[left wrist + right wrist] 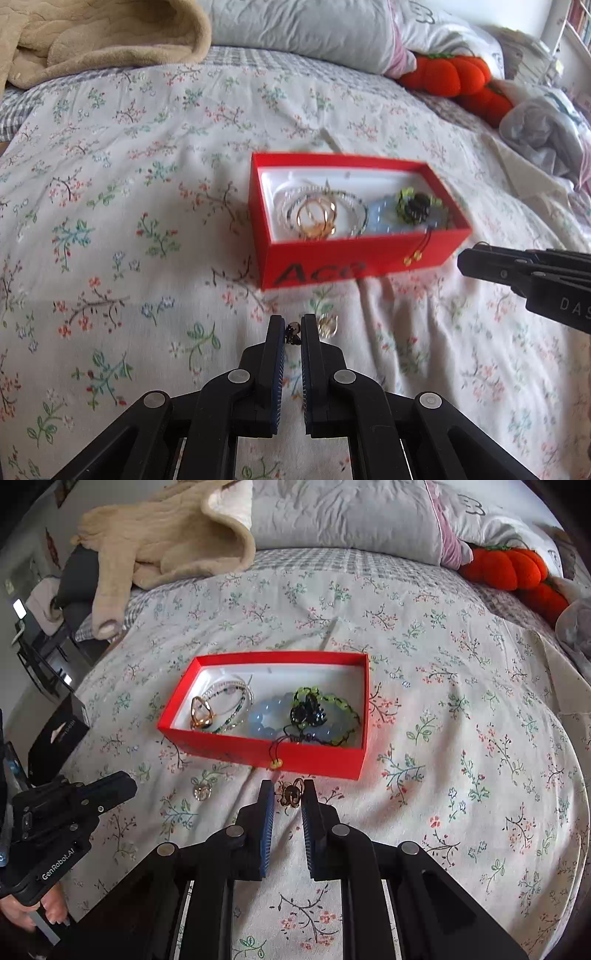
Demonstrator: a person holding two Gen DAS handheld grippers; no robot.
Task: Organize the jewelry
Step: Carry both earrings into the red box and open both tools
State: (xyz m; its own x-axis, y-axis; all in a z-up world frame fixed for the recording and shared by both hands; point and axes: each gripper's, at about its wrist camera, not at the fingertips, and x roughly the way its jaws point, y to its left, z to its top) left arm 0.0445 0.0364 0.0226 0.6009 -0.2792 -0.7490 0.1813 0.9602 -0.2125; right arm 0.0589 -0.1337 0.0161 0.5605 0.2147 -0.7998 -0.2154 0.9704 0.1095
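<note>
A red open box (354, 258) (266, 751) lies on the flowered bedspread. It holds a gold ring (317, 218) (201, 712), a pale bead bracelet (229, 698), a blue bead bracelet (266, 720) and a green and black bracelet (415, 206) (314, 709). My left gripper (294, 330) is shut on a small dark bead earring (293, 332) just in front of the box. A clear gold-rimmed piece (328, 325) (201, 792) lies beside it. My right gripper (289, 794) is shut on a gold ring with a dark stone (291, 794).
A beige blanket (166, 542) and grey pillows (332, 517) lie at the head of the bed. Orange pumpkin cushions (517, 568) sit at the far right. A black box (59, 731) stands at the bed's left edge.
</note>
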